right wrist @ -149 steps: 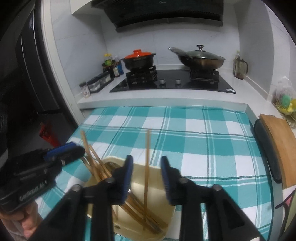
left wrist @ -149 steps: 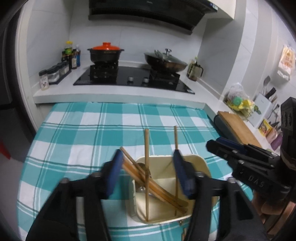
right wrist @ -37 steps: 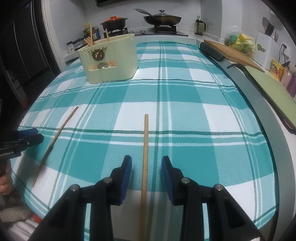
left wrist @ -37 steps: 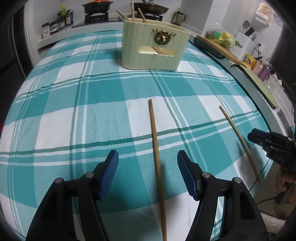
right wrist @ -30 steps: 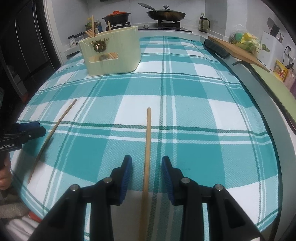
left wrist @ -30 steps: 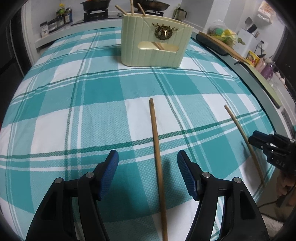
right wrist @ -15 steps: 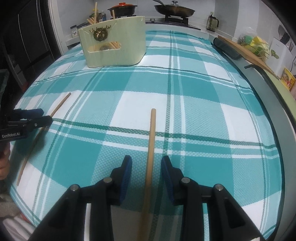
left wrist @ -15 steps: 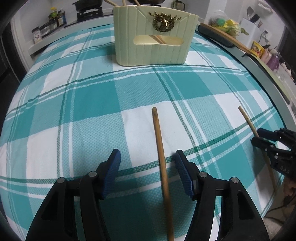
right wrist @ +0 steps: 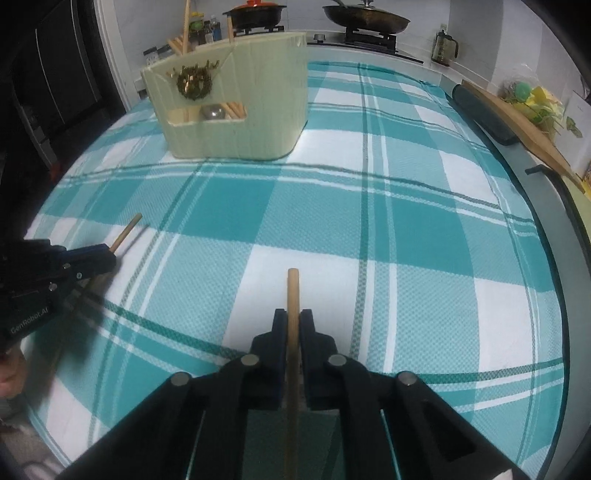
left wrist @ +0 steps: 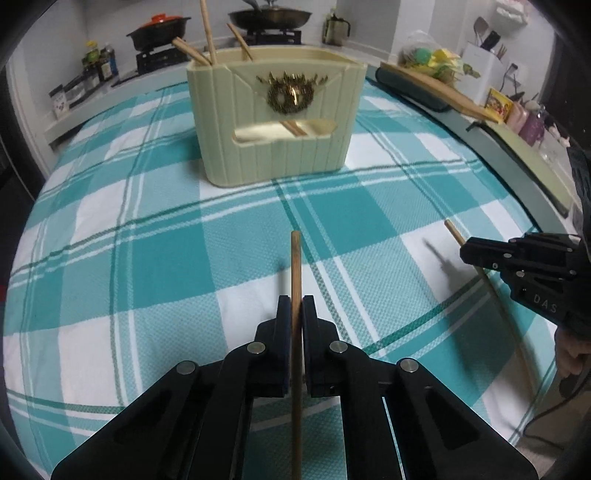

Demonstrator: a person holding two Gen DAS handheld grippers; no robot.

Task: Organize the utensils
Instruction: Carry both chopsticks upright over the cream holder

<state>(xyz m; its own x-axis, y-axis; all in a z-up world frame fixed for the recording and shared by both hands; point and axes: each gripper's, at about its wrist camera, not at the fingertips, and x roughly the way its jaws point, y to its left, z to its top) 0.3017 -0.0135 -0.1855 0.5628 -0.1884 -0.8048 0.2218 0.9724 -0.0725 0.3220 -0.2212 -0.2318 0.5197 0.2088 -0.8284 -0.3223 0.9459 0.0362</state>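
Note:
In the left wrist view my left gripper (left wrist: 294,306) has its jaws closing tight, pads pressed on a wooden chopstick (left wrist: 295,258) that points ahead, its tip a little above the cloth. My right gripper (right wrist: 293,317) is likewise closing and pinches a second chopstick (right wrist: 293,291) in the right wrist view. Each gripper also shows in the other's view: the right gripper (left wrist: 466,254) at the right edge, the left gripper (right wrist: 110,256) at the left edge. A cream utensil holder (left wrist: 277,147) with several chopsticks stands farther back on the teal checked tablecloth (left wrist: 147,258).
A cutting board (left wrist: 436,88) lies on a dark mat along the right counter. Behind the table are a stove with a red-lidded pot (left wrist: 159,27) and a wok (left wrist: 269,14), and spice jars (left wrist: 96,66) at the left. A hand (left wrist: 572,354) grips the right tool.
Both grippers, open around chopsticks lying on the cloth half a second ago, have shut on them. Both have moved forward toward the holder; the left chopstick's tip has come up off the cloth.

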